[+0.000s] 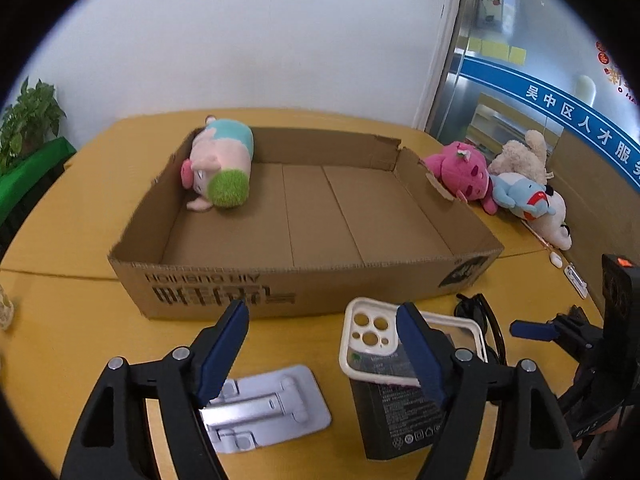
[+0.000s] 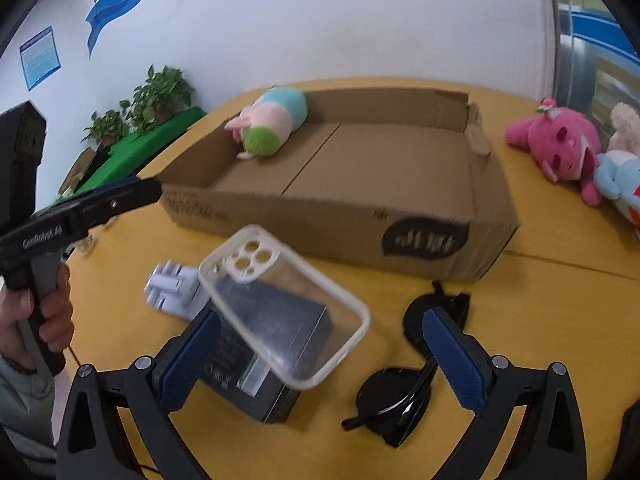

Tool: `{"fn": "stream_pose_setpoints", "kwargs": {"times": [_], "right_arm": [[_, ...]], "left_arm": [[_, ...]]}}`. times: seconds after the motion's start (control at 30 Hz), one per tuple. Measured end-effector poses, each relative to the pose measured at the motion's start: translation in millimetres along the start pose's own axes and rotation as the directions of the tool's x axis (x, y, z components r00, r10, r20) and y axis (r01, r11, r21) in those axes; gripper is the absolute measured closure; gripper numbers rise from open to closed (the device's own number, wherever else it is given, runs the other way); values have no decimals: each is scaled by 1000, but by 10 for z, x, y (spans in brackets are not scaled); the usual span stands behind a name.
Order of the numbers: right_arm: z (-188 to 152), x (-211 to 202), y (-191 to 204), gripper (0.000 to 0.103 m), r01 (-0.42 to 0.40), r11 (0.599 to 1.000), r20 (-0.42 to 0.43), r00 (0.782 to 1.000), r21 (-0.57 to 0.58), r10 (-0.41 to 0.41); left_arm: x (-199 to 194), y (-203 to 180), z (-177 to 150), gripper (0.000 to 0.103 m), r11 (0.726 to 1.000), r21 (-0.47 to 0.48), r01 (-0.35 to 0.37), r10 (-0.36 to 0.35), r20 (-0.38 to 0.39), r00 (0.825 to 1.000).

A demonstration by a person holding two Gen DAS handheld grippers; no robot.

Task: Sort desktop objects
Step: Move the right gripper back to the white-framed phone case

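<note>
Left claw [image 1: 320, 352] spread wide and holding nothing, hovering low over the yellow tabletop [image 1: 60, 320]. Right under it I've got the white phone stand [image 1: 264, 412] lying flat, and beside that the clear phone case [image 1: 400, 344] propped across the top of the dark box [image 1: 396, 420]. My right claw [image 2: 320, 360] is spread wide too, nothing between its blue pads [image 2: 452, 356]; the case [image 2: 288, 304] and the dark box [image 2: 264, 352] sit just ahead of the left pad, the black sunglasses [image 2: 404, 368] lie folded just by the right pad. From this view I can see my other hand [image 2: 44, 312] gripping the left rig's handle off at the left edge. Moving out: the low cardboard box [image 1: 280, 288] sits across the middle of the tabletop, open on top, printed side toward me. In its far left corner lies the pink, teal and green plush [image 1: 220, 164], on its side against the wall. Past the box's right end, a heap of plush toys on the tabletop: the magenta one [image 1: 460, 172], a light blue one [image 1: 524, 196] touching it, a cream one [image 1: 520, 152] behind. Potted plants [image 2: 156, 100] far left by the wall
</note>
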State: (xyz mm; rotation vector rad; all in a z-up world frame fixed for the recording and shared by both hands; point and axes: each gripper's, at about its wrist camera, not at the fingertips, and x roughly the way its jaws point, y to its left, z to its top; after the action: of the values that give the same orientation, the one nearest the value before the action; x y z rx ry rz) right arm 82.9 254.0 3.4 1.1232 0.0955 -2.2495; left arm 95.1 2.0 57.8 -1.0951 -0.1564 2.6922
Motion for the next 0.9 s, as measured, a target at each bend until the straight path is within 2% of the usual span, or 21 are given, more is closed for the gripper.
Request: {"fn": "stream_pose_setpoints", "kwargs": {"times": [0.13, 0.23, 0.37, 0.5, 0.57, 0.6, 0.7, 0.77, 0.8, 0.87, 0.9], "right_arm": [[-324, 135, 146, 1, -118, 992, -82, 990, -46, 114], [-402, 161, 211, 1, -137, 989, -78, 988, -57, 132], [-294, 166, -2, 1, -135, 987, -34, 990, 85, 138], [-202, 195, -258, 4, -80, 973, -28, 996, 218, 88], [-177, 240, -308, 16, -60, 970, -45, 996, 237, 73], [-180, 263, -313, 18, -58, 968, -52, 996, 243, 73], [-196, 306, -322, 24, -54, 966, -65, 995, 251, 72], [-206, 321, -314, 36, -49, 968, -72, 995, 248, 69], [-210, 325, -322, 40, -50, 968, -77, 995, 247, 70], [-208, 366, -329, 53, -47, 968, -88, 994, 246, 71], [-208, 375, -337, 54, -55, 967, -87, 993, 250, 79]], "left_arm": [[157, -38, -217, 27, 997, 2, 80, -79, -100, 992], [229, -60, -272, 27, 993, 3, 116, -115, -125, 986], [347, 27, -165, 27, 986, -50, 159, -164, -138, 977], [500, 104, -46, 27, 982, -75, 173, -183, -148, 972], [601, 117, -21, 27, 986, -65, 151, -160, -171, 972], [646, 120, -18, 27, 988, -64, 141, -150, -184, 971], [725, 145, -39, 28, 984, -71, 162, -173, -205, 963], [762, 137, -59, 29, 983, -67, 170, -181, -216, 960], [775, 133, -68, 32, 982, -67, 174, -185, -220, 958], [813, 130, -85, 52, 980, -69, 187, -199, -235, 952], [828, 125, -100, 56, 979, -71, 193, -205, -244, 948]]}}
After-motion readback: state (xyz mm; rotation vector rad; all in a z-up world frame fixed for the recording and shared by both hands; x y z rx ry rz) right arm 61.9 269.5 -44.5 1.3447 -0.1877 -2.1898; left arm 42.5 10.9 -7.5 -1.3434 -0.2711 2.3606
